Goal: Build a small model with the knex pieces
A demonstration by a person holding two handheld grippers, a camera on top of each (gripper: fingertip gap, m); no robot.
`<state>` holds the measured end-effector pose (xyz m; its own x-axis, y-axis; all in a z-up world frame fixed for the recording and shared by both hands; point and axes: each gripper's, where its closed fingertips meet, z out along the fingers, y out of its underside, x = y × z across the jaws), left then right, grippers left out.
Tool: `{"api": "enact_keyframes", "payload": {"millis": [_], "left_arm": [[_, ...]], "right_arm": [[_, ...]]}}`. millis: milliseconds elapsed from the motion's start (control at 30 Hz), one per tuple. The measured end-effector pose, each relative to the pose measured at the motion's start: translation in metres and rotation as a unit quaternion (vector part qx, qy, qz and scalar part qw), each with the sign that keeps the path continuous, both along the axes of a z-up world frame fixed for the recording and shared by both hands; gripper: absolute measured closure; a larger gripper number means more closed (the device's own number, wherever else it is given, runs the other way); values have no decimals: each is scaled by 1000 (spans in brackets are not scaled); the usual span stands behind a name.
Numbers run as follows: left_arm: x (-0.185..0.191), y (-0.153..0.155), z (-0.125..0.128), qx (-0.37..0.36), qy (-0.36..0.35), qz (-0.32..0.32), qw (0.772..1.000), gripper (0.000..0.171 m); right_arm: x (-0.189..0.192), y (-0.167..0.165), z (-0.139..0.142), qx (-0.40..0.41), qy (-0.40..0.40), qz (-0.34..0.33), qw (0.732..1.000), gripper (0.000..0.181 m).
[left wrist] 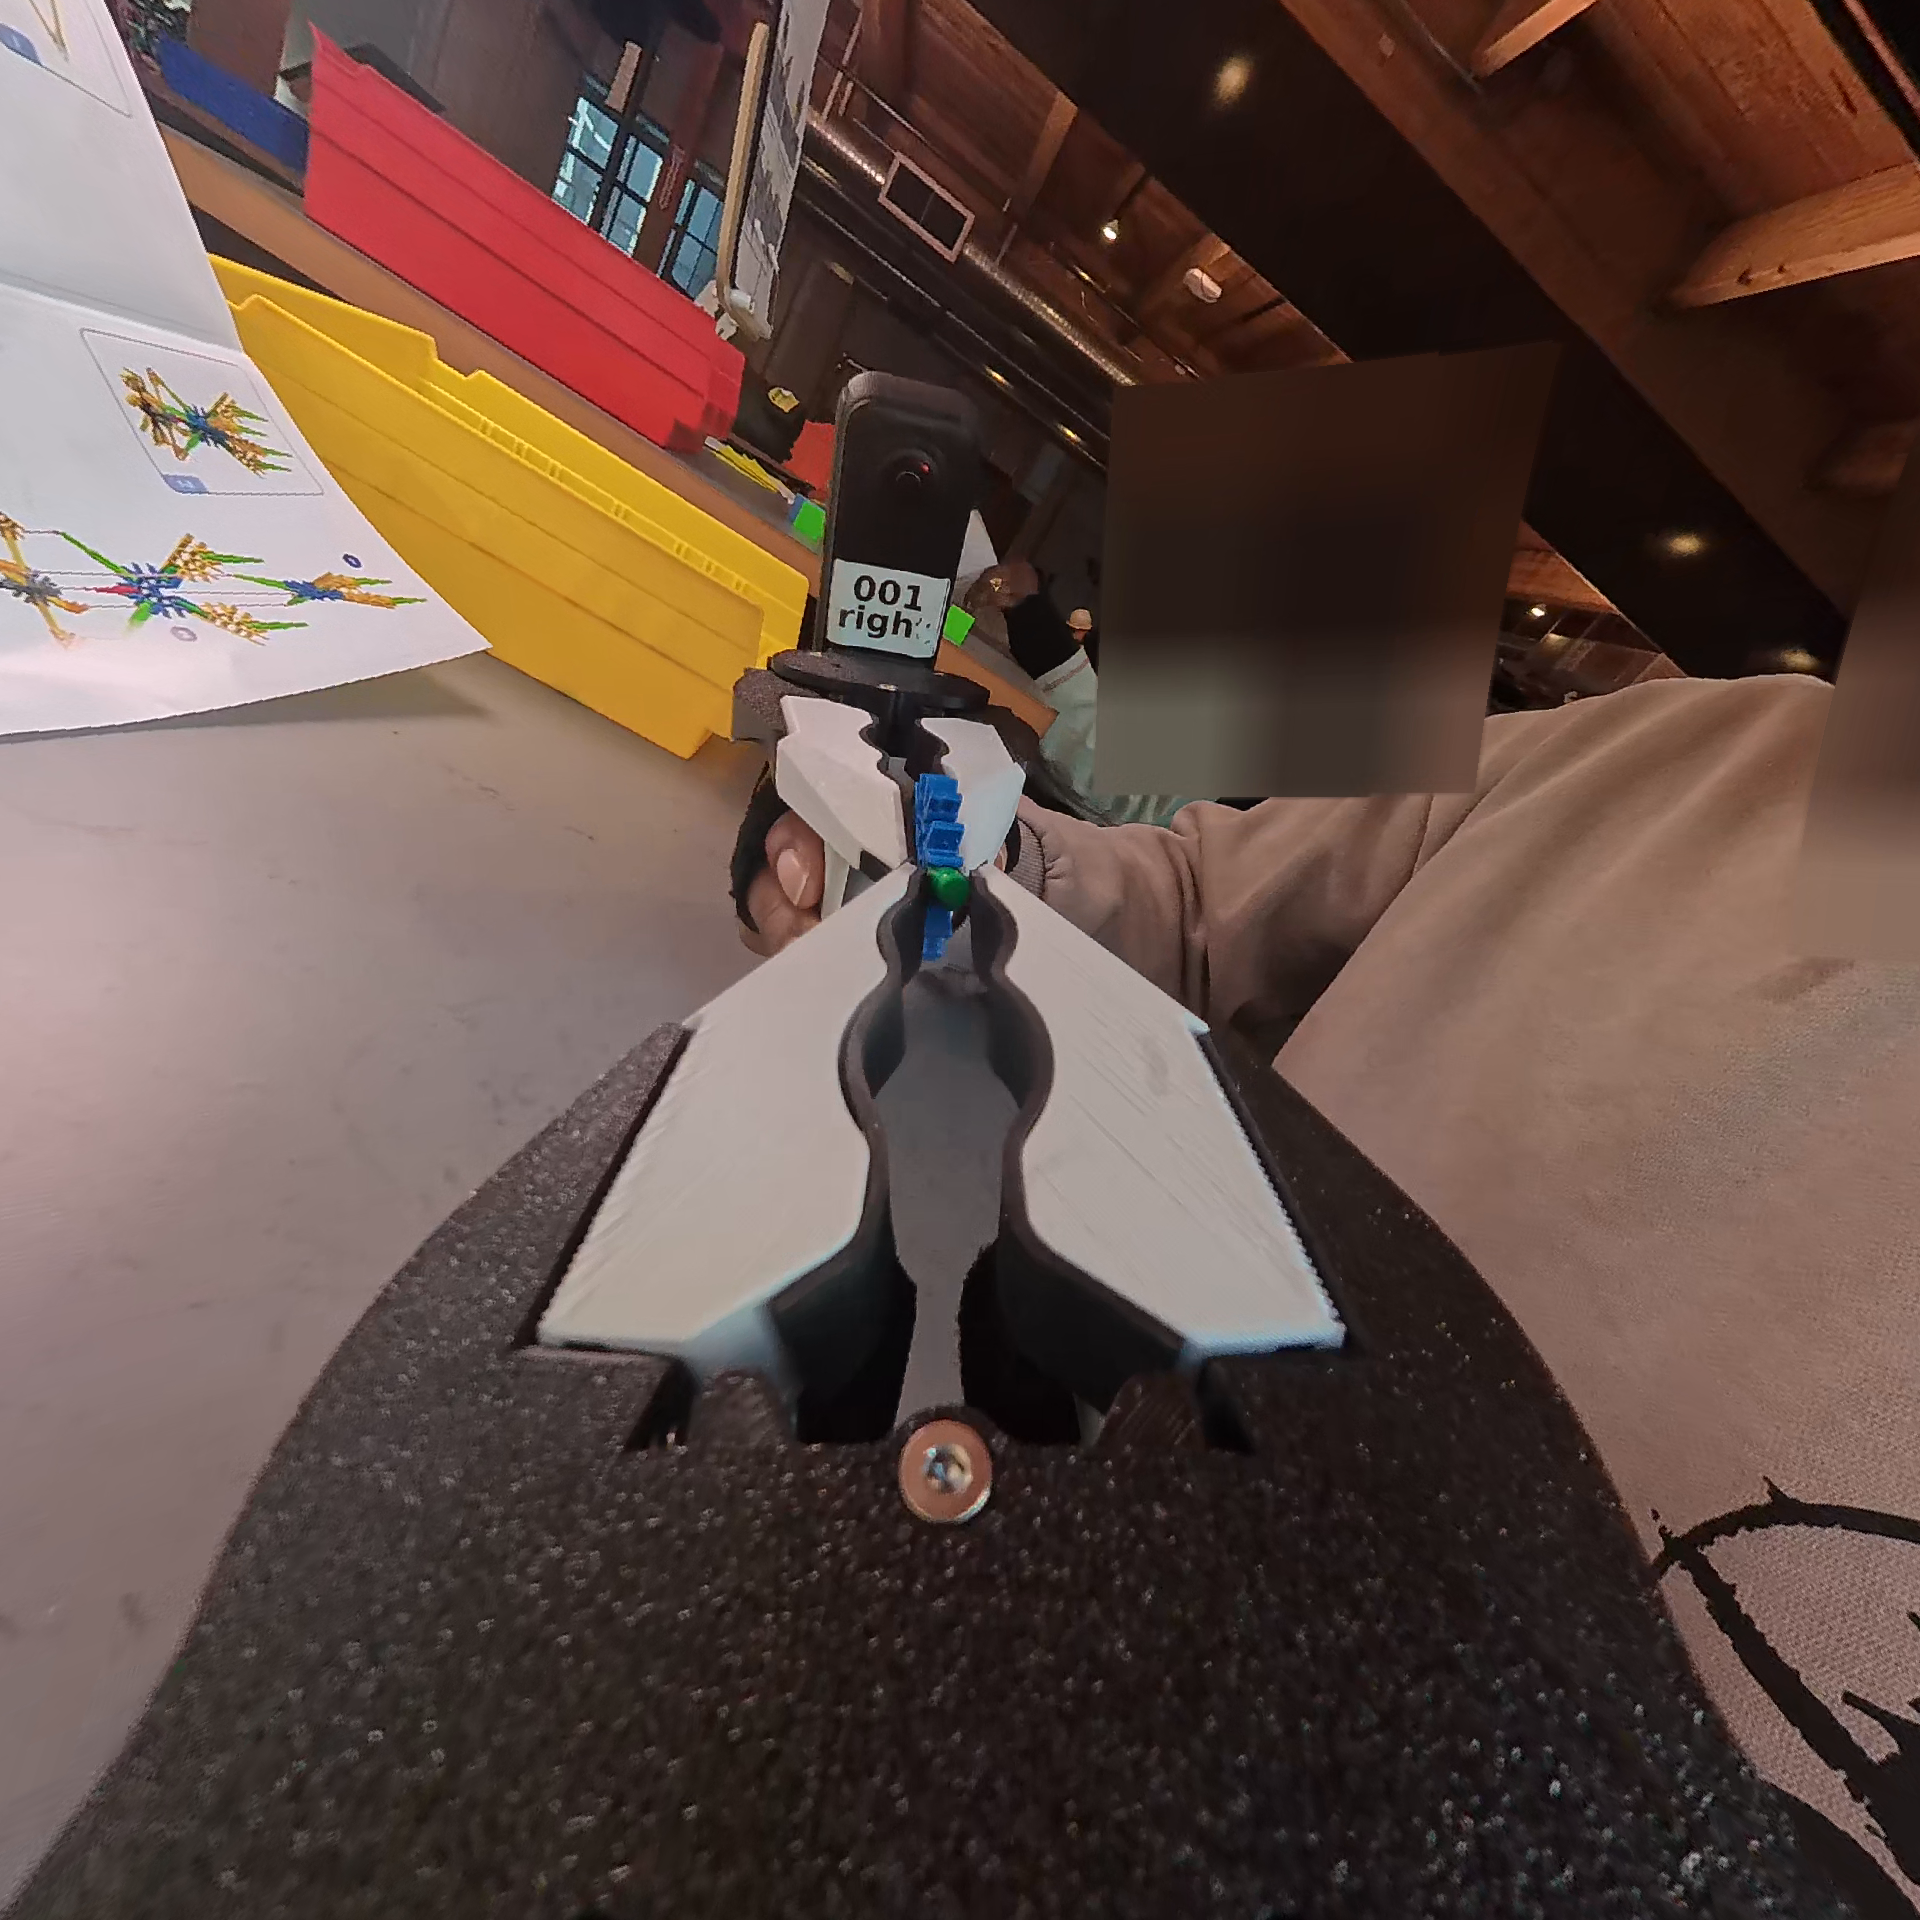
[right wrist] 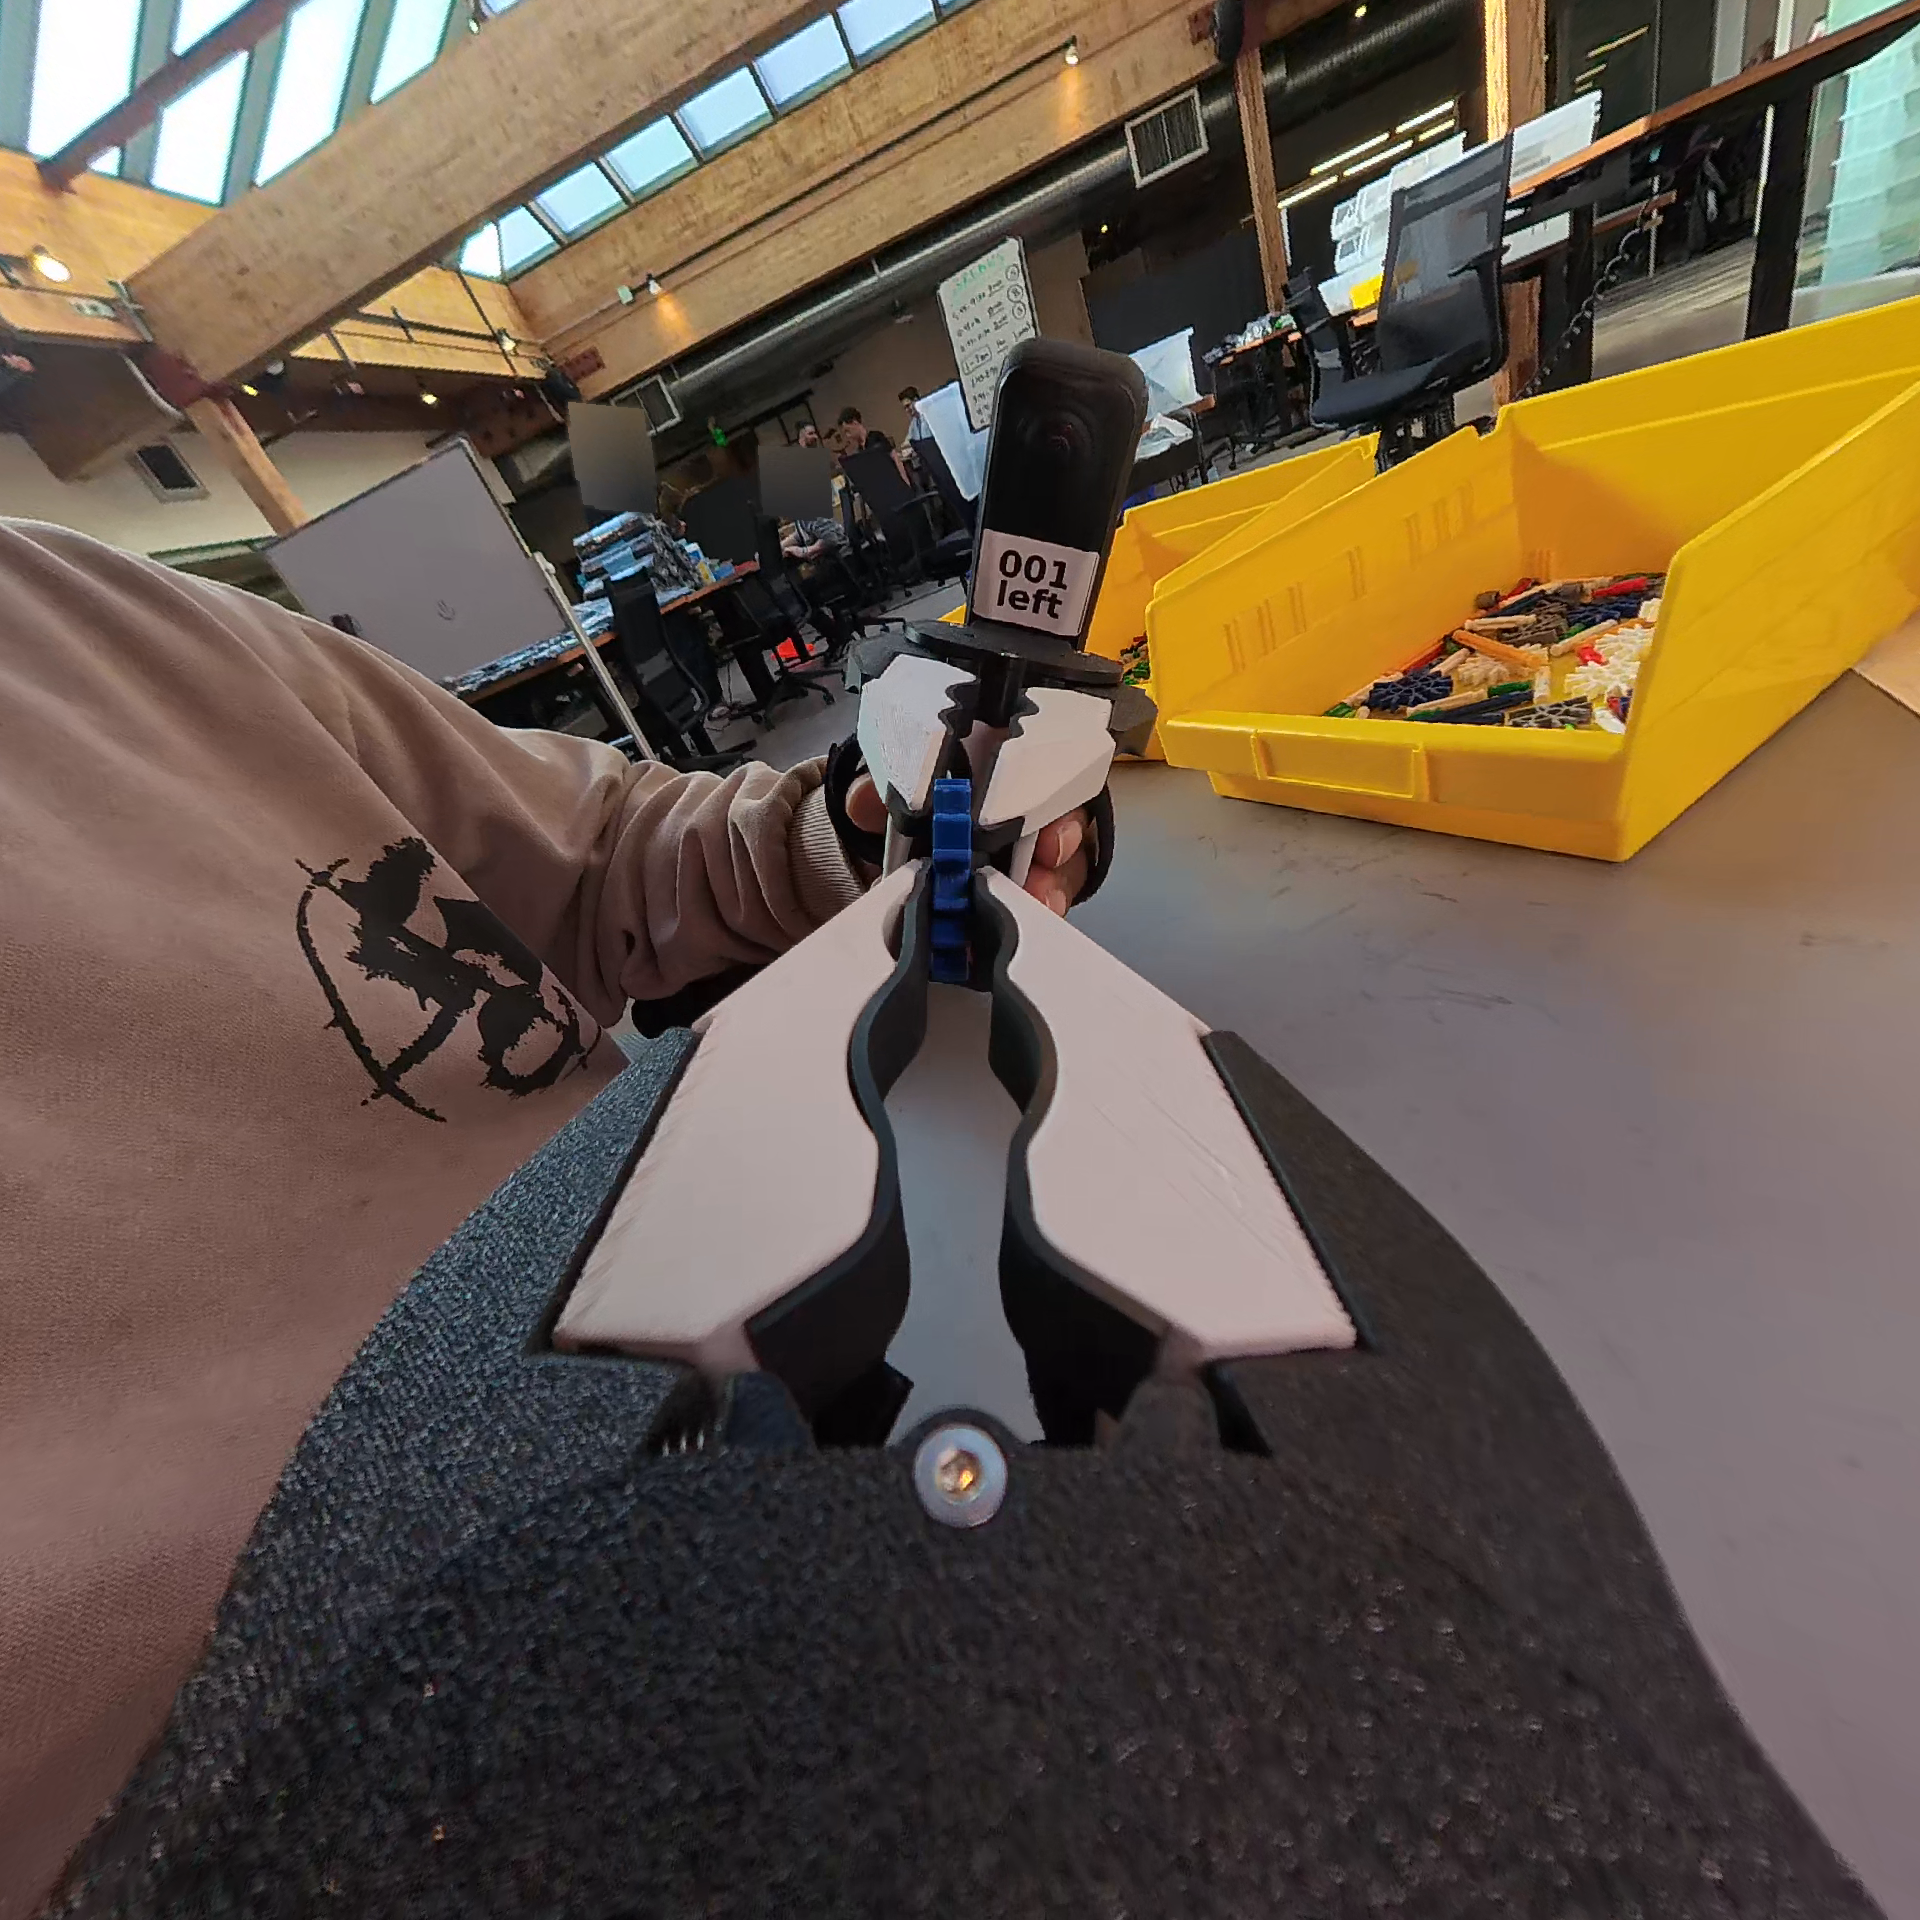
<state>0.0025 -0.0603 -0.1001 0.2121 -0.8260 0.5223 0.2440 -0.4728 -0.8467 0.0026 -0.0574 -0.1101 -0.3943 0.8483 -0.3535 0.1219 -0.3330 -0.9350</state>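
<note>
In the left wrist view, our left tongs (left wrist: 940,914) fill the lower middle of the frame, their white fingers (left wrist: 800,1049) drawn together at the tips and clenched on a small blue connector piece (left wrist: 935,930) with a green rod end (left wrist: 948,885) showing at its middle. Just above, at the centre of the frame, the right tongs (left wrist: 928,831) point back at us and pinch another blue connector (left wrist: 938,816), which meets ours tip to tip. A hand (left wrist: 784,883) in a dark fingerless glove holds that far tool, and a black camera (left wrist: 896,499) with a white label stands on top of it. A white instruction sheet (left wrist: 156,499) with coloured diagrams lies at the upper left on the grey surface (left wrist: 312,987). Beside it sits a yellow bin (left wrist: 540,520), and a red bin (left wrist: 499,249) stands behind that. A beige sleeve (left wrist: 1351,883) crosses the right side.

In the right wrist view, our right tongs (right wrist: 951,925) sit in the lower middle, clenched on a blue connector stack (right wrist: 951,883) that runs upward into the left tongs (right wrist: 961,800) at the centre, which are closed on its upper end. A gloved hand (right wrist: 1060,842) grips that tool. At the upper right a yellow bin (right wrist: 1455,748) on the grey surface (right wrist: 1455,1039) holds mixed coloured building pieces (right wrist: 1507,665). A beige sweatshirt (right wrist: 260,831) with a black print fills the left of the frame.
</note>
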Motion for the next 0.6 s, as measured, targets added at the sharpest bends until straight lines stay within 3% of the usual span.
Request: {"api": "enact_keyframes", "payload": {"millis": [333,500,600], "left_arm": [[-3,7,-7,-8,12,22,1000,166],[-4,12,-18,45,96,68,992,166],[-1,7,-16,64,117,58,989,166]], "right_arm": [[-2,5,-7,26,-25,-18,999,178],[-3,11,-17,62,-57,-40,996,178],[-1,7,-16,75,-61,-30,995,178]]}}
